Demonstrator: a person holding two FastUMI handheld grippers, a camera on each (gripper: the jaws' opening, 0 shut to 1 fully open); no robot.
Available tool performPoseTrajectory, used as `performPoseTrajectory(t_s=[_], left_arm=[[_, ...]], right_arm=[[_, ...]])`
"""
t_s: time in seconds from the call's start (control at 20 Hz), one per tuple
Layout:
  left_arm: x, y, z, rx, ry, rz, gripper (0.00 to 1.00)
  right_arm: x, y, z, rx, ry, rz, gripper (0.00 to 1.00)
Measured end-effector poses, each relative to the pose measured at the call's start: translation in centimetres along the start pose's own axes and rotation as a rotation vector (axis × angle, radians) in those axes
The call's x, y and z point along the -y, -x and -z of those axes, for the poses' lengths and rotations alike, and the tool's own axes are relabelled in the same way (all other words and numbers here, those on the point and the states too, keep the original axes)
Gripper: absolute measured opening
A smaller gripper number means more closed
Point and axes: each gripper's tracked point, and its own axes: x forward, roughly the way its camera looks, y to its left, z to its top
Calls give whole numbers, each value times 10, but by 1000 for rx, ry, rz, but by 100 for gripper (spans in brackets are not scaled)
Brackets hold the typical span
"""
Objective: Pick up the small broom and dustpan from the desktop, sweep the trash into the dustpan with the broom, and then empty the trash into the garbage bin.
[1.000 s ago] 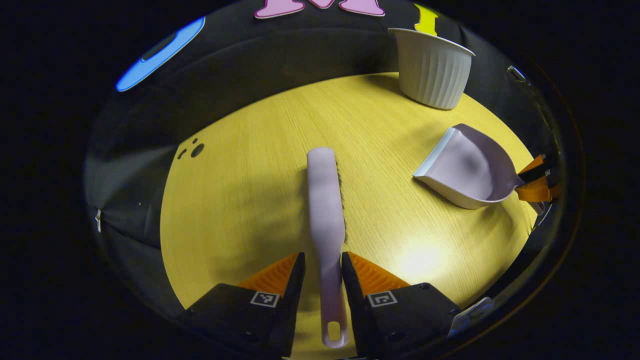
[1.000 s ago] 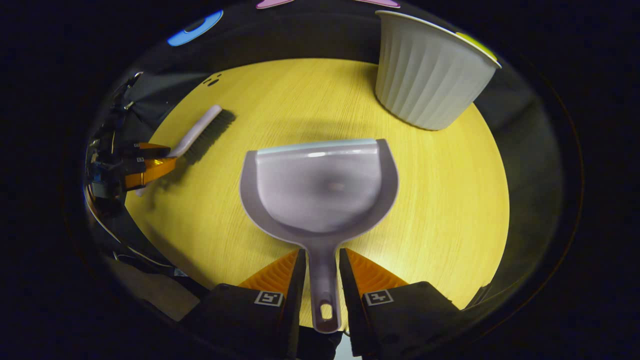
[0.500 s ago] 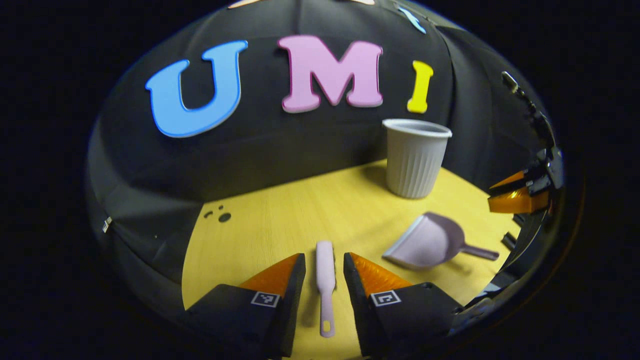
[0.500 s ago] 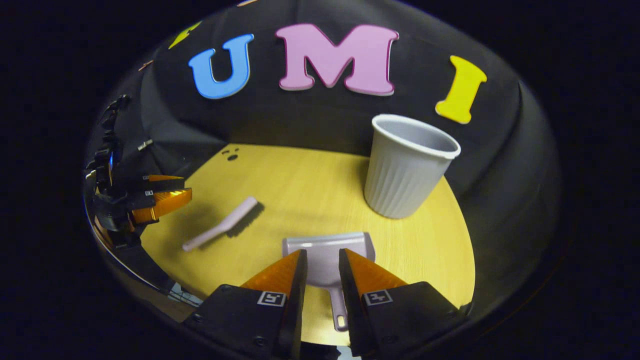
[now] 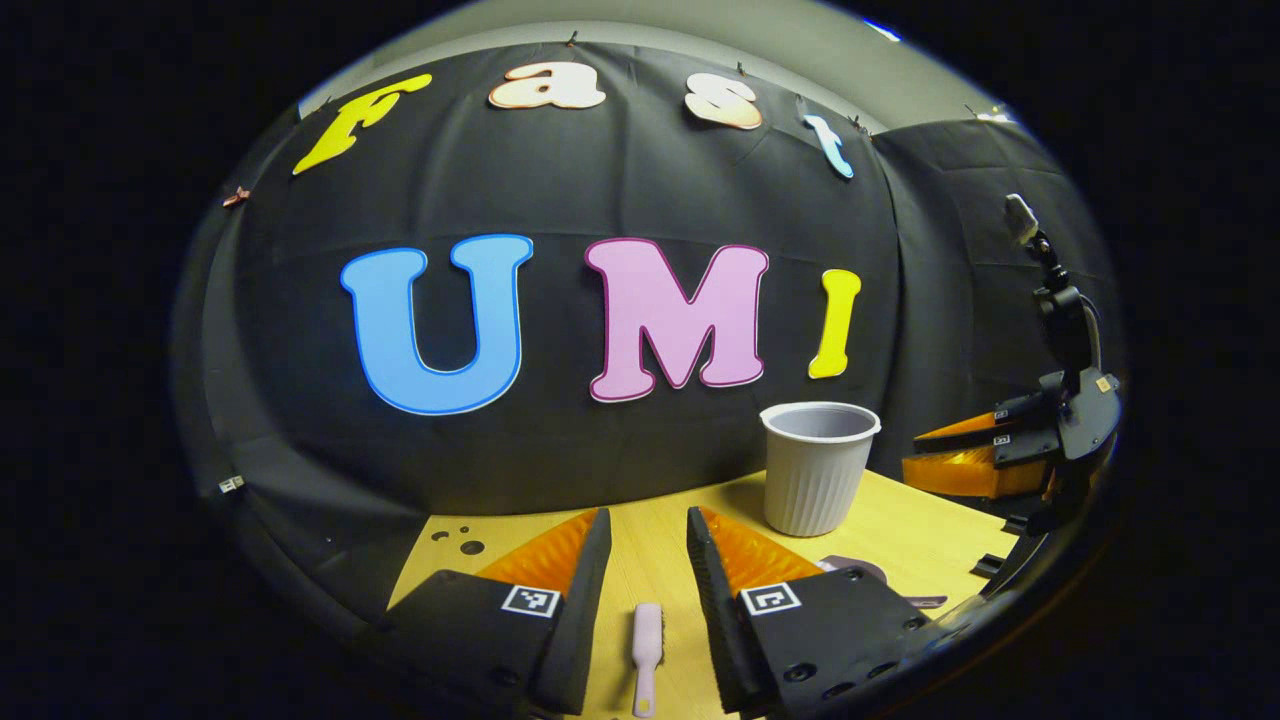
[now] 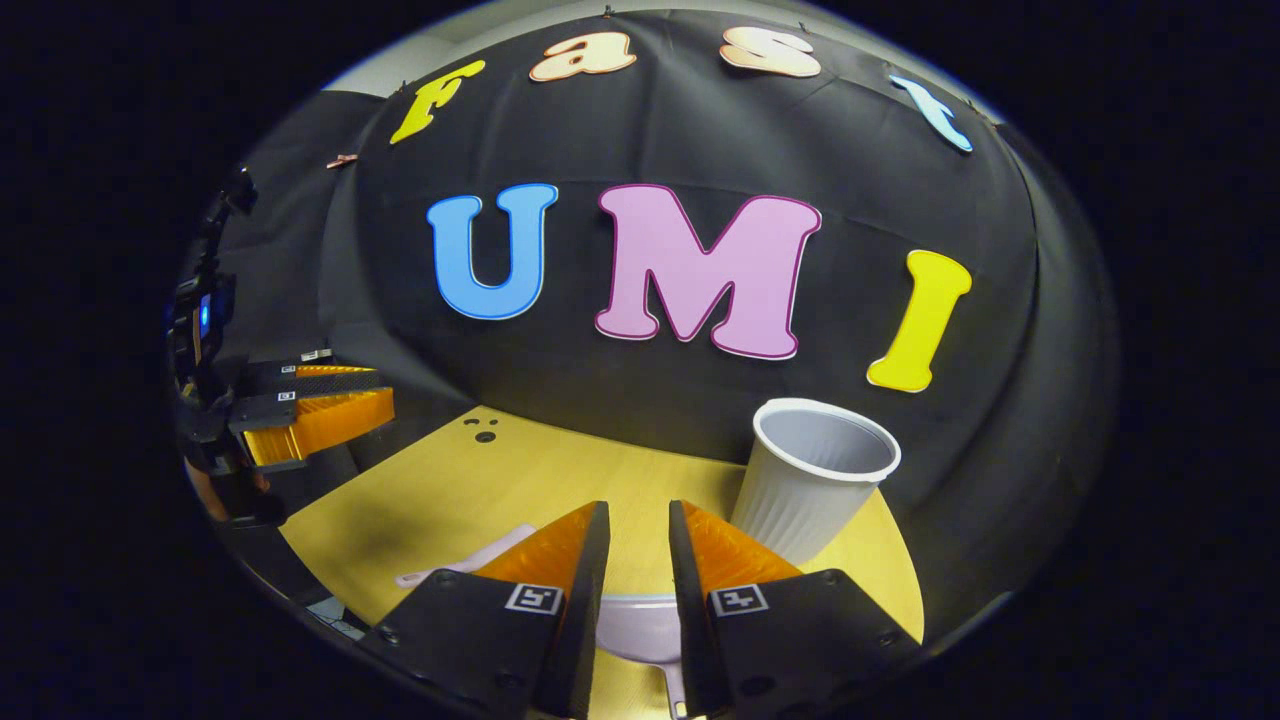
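One broom, one dustpan, one bin on desktop; both claws released.

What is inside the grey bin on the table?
In the right gripper view, the bin stands upright and open. The inner wall that shows near its rim is bare grey. The bottom is hidden by the front wall, so whether trash lies there cannot be seen.
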Motion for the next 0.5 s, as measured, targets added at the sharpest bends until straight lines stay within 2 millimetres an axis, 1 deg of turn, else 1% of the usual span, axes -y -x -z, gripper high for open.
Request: performPoseTrajectory(t_s=[0.15,0.25,0.35,0.4,0.45,0.5], left_arm=[[5,5,0,-8,5,-24,51],[8,9,5,-21,20,-60,51],[6,11,11,-44,31,-107,51],[5,12,10,-48,31,-123,51],[7,13,10,-48,28,-140,52],[8,15,9,-48,26,-160,52]], right_arm=[[-8,1,-6,9,17,-29,39],[-10,4,-6,12,25,-57,39],[-7,4,-5,11,21,-84,39],[-6,4,-4,6,23,-97,39],[-6,4,0,-4,31,-113,42],[-4,5,3,-15,40,-129,39]])
